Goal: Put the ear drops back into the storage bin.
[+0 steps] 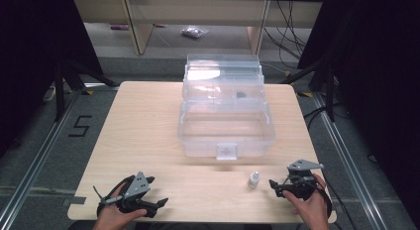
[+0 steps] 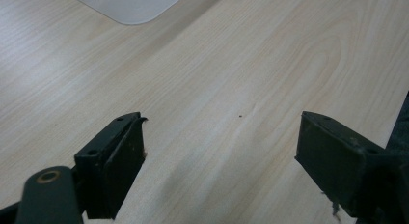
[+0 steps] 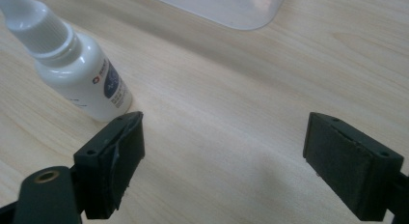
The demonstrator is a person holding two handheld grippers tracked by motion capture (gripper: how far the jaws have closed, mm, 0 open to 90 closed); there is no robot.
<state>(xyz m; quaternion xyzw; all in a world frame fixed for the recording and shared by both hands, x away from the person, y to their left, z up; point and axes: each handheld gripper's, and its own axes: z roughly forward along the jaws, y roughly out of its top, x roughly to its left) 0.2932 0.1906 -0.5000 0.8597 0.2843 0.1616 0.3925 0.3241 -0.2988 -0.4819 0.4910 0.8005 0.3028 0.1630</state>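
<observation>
Right tool [image 1: 278, 185], jaws apart, is sitting just beside the small white plastic dropper bottle [image 1: 253, 179] for grabbing; left tool [image 1: 154, 193], jaws apart, is idling on the pale wooden desk [image 1: 148, 121] before the open clear plastic box [image 1: 225, 133].

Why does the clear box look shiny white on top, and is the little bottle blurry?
High view: room light glares off the open lid of the clear plastic box, a white patch, and the surroundings are dark. Right gripper view: the small white dropper bottle is close and a bit soft, its label unreadable.
</observation>
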